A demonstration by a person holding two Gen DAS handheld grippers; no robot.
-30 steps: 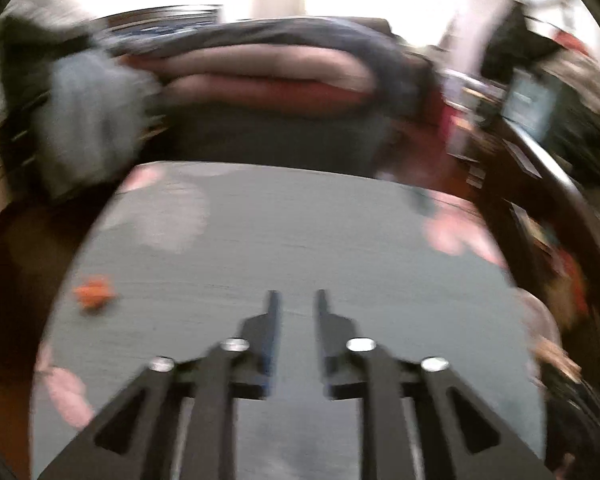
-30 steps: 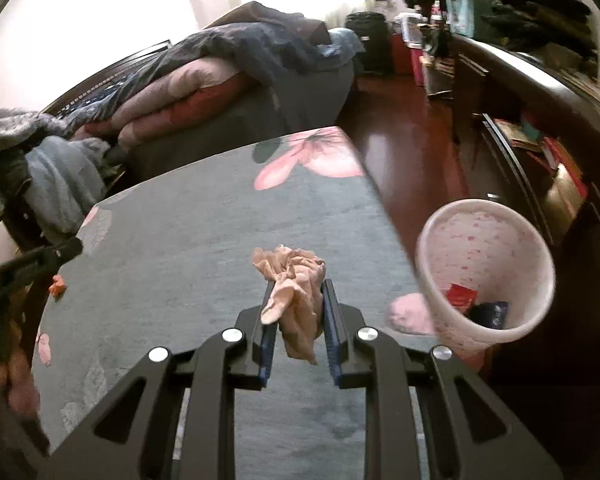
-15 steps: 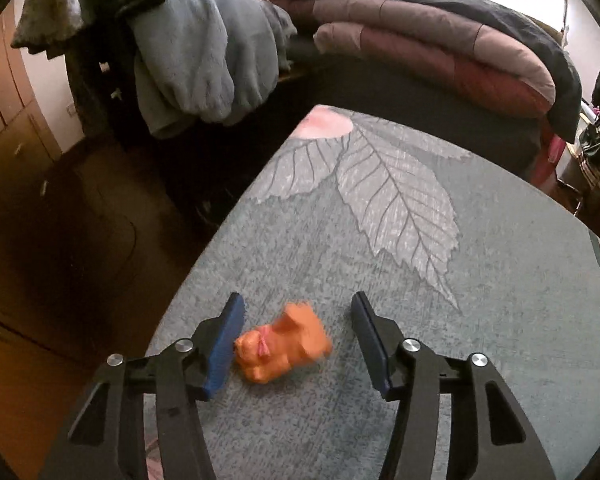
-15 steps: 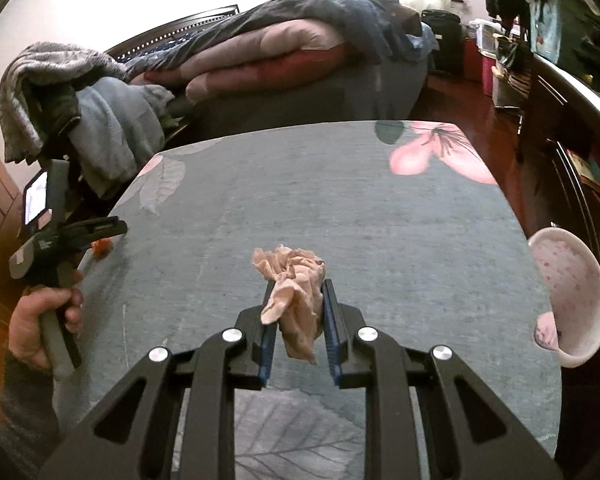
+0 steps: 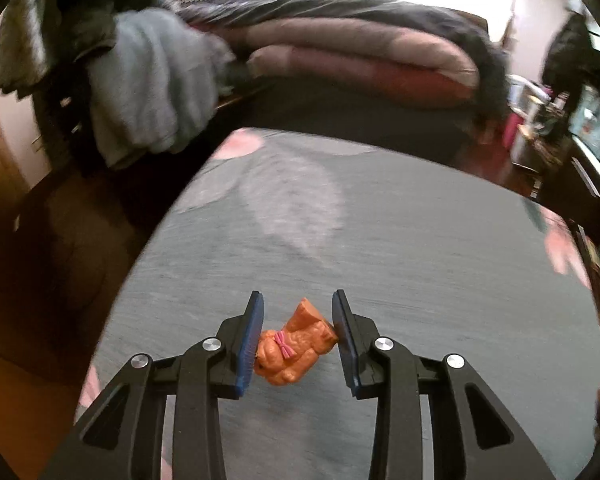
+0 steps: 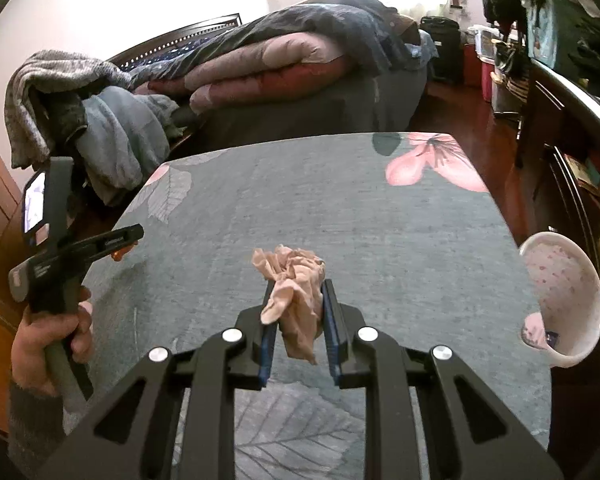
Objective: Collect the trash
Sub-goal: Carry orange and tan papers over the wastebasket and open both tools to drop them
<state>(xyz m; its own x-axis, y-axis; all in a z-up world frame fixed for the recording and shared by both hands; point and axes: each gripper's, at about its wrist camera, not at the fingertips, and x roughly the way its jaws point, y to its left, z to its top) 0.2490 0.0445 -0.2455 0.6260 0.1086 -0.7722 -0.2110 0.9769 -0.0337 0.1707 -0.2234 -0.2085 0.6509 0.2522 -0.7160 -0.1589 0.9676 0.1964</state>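
- Two bits of trash are in play over the grey leaf-and-flower counter (image 6: 380,224), whose bare top shows no other litter in either view.
- Beyond the counter's far edge stands a bed (image 6: 300,64) heaped with folded quilts, and clothes hang off to its left; none of that looks like part of the job.
- A pale speckled bin (image 6: 562,300) sits just off the counter's right edge, tilted toward the camera, with something small and dark at its bottom, so some collecting seems already done.
- The right gripper (image 6: 298,320) is clamped tight on a crumpled beige wad (image 6: 296,288), held over the counter's near middle; it has yet to reach the bin.
- The left gripper (image 5: 298,332), held in a person's hand (image 6: 48,340) at the counter's left edge, straddles a small orange wrapper (image 5: 290,350). Its jaws are closing: the left pad touches the wrapper, the right one is about at its corner, so I judge the grip unfinished.
- What remains, by my reading: secure the orange piece and carry both items to the bin.
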